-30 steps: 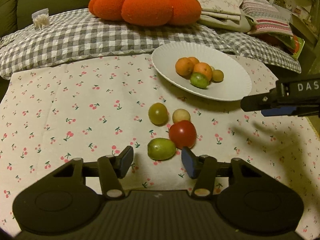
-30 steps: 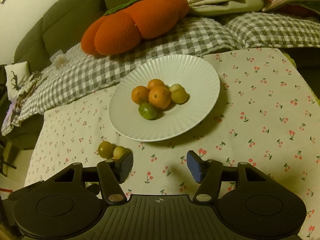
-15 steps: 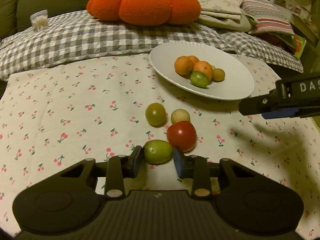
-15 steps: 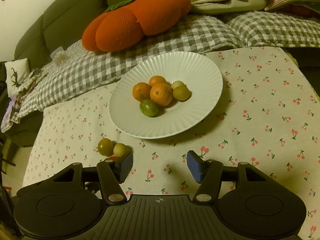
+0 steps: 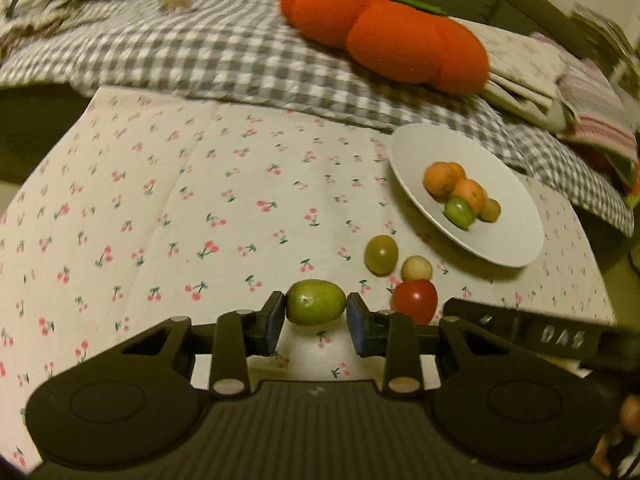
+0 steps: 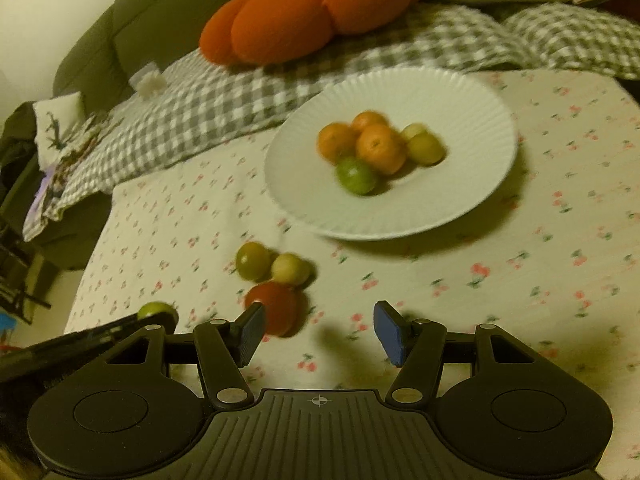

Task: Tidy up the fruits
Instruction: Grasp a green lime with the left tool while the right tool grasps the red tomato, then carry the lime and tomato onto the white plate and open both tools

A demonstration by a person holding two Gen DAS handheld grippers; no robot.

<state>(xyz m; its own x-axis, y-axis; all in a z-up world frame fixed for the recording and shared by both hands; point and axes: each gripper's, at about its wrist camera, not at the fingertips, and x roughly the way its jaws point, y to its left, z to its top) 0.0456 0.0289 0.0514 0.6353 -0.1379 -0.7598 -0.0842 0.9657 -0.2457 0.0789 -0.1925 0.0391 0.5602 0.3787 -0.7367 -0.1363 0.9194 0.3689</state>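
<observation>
A cherry-print cloth (image 5: 168,208) covers the table. The left gripper (image 5: 316,312) is clamped on a green fruit (image 5: 316,308) near the front edge; the right gripper (image 6: 318,330) is spread apart.

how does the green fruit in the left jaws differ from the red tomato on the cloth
The oval green fruit is held between the blue pads of the left gripper; the round red tomato lies free on the cherry-print cloth. The green fruit is matte and elongated, the red tomato glossy and rounder. The tomato sits against a small pale yellow fruit; the green fruit touches no other fruit. Neither is on the white ribbed plate.
</observation>
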